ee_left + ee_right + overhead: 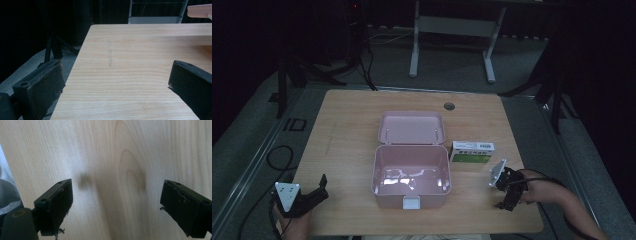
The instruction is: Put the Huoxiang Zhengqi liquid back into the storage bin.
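An open pink plastic box (411, 172) stands at the middle of the wooden table (347, 130), its lid (412, 128) laid back behind it; the inside looks empty. A green and white carton (472, 152) lies flat just right of the box. My left gripper (319, 191) rests near the front left corner, open and holding nothing; it points across the table (140, 50), with a corner of the pink lid (200, 11) at the upper right. My right gripper (505, 201) hovers at the front right, below the carton. Its jaws stand wide open over bare wood (117, 190).
A round cable hole (449, 106) sits near the table's far edge. Beyond the table stand a white desk frame (452, 30) and dark tripod legs (297, 75) on grey floor. Cables trail off the left side (277, 160).
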Available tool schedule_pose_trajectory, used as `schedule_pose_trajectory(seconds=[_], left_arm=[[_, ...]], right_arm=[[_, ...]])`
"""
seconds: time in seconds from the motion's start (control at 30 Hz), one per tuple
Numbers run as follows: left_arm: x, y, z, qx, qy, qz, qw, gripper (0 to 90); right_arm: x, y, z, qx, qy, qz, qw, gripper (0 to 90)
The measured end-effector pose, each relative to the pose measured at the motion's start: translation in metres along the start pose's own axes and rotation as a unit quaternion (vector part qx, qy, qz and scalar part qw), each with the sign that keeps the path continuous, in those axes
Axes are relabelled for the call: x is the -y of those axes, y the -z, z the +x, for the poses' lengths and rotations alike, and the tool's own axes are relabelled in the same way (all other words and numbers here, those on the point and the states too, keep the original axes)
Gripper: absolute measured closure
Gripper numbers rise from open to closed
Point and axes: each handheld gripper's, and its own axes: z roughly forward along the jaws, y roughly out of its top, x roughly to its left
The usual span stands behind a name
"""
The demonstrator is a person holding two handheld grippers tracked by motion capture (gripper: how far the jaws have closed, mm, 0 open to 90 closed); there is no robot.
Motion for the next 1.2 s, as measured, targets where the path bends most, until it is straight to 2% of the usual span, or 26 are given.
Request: schedule_pose_trajectory(seconds=[0.07, 0.27, 0.33, 0.4, 0.53, 0.63, 0.77, 0.87, 1.2], left_arm=[[0.0, 0.0, 0.0, 0.001, 0.0, 0.0, 1.0, 0.2], [0.0, 0.0, 0.0, 0.001, -0.001, 0.0, 1.0, 0.2], [0.0, 0.0, 0.0, 0.001, -0.001, 0.0, 1.0, 0.2], [0.0, 0.0, 0.0, 0.001, -0.001, 0.0, 1.0, 0.2], [0.0, 0.0, 0.0, 0.001, 0.0, 0.0, 1.0, 0.2], [0.0, 0.0, 0.0, 0.001, 0.0, -0.001, 1.0, 0.2], [0.0, 0.0, 0.0, 0.002, 0.0, -0.001, 1.0, 0.2], [0.0, 0.0, 0.0, 0.002, 0.001, -0.002, 1.0, 0.2], [0.0, 0.0, 0.0, 0.003, 0.001, -0.002, 1.0, 0.2]], right_arm=[[-0.004, 0.002, -0.001, 0.008, 0.008, -0.003, 0.9999, 10.8], [-0.016, 0.008, -0.005, 0.012, 0.008, -0.007, 0.9999, 10.8], [-0.02, 0.01, -0.007, 0.006, 0.008, -0.004, 0.9999, 13.8], [-0.025, 0.011, -0.009, 0.001, 0.011, 0.002, 0.9999, 13.1], [-0.035, 0.013, -0.01, -0.002, 0.02, 0.013, 0.9997, 13.0], [-0.042, 0.016, -0.012, 0.004, 0.033, 0.02, 0.9992, 12.9], [-0.049, 0.025, -0.016, -0.001, 0.047, 0.02, 0.9987, 13.0], [-0.055, 0.033, -0.021, 0.004, 0.054, 0.022, 0.9983, 13.1], [-0.067, 0.061, -0.047, 0.027, 0.041, 0.006, 0.9988, 13.4]])
